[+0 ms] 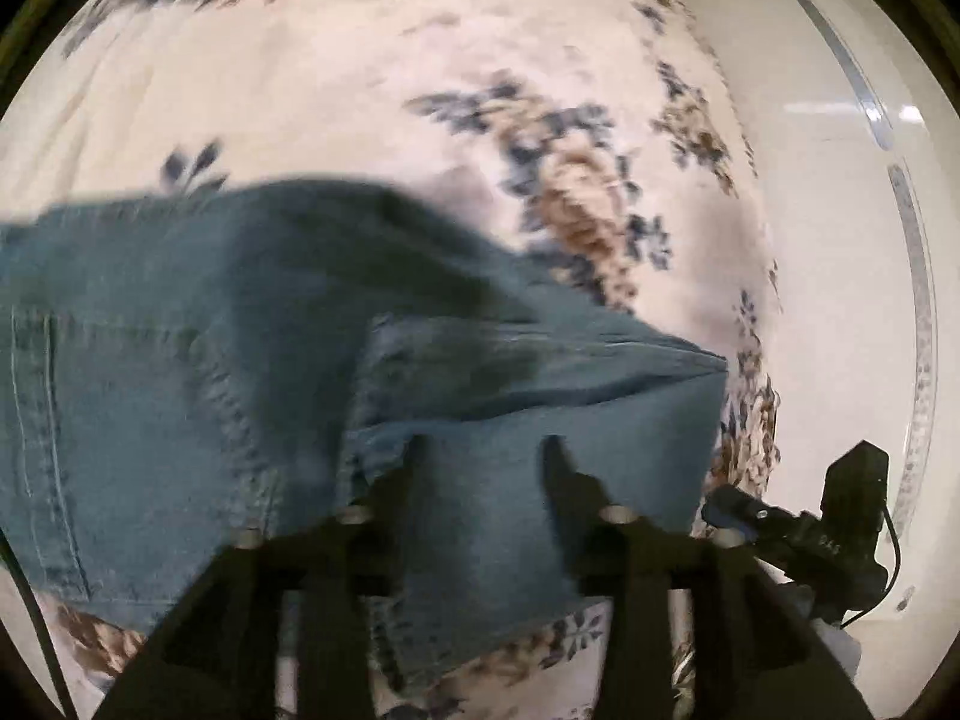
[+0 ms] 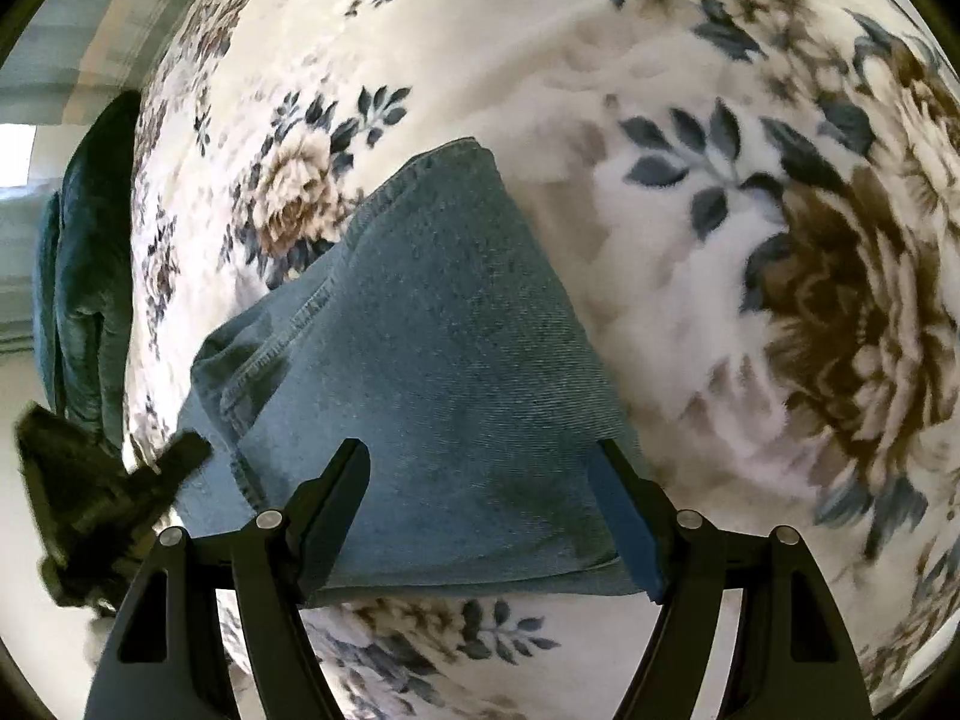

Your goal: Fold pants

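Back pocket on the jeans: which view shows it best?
The left wrist view: the back pocket shows at the left edge with its stitched outline, though blurred. The right wrist view shows only plain denim and a seam of the jeans, no pocket.

My left gripper [image 1: 486, 450] was matte black plastic, its two fingers tapering to narrow points, with round silver pins set on the arms behind them. My right gripper [image 2: 483, 462] had the same black frame and silver pins, its right finger faced with a blue pad [image 2: 624, 528]. A thin black cable [image 1: 888, 552] looped off its body in the left wrist view.
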### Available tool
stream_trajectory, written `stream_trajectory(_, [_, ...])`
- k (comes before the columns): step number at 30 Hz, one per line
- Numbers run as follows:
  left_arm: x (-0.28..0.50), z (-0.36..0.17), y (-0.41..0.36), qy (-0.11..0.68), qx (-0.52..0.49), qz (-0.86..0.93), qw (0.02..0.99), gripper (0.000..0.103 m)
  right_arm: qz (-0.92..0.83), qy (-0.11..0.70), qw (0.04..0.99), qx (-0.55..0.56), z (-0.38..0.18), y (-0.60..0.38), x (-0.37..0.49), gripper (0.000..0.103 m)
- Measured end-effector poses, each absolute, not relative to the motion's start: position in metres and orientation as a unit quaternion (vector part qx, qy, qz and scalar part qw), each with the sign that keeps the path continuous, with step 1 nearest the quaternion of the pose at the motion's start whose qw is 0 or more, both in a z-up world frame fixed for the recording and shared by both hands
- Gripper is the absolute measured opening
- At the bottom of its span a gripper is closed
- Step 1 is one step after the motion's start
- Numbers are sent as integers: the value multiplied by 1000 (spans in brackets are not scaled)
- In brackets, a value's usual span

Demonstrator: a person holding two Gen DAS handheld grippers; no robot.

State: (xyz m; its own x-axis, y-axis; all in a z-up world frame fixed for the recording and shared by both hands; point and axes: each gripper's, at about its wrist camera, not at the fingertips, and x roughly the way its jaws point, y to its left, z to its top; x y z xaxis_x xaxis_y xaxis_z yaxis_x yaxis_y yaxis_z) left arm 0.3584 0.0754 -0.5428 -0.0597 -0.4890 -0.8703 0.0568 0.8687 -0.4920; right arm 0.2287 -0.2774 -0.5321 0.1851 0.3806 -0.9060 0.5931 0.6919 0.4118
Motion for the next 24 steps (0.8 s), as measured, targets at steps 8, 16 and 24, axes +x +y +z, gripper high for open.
stream_trajectory(8, [343,-580,80,732,-182,-185,630,53,-82,637,663,385,-537,-278,226,78])
stream_trajectory(16, [332,-576,74,715,-181,-185,650,42,-86,640,656,390,-543,-283,220,78])
stream_trajectory(24, [350,-526,47,647,-88,-194,732,19,-99,654,670,337,-545,-277,226,78])
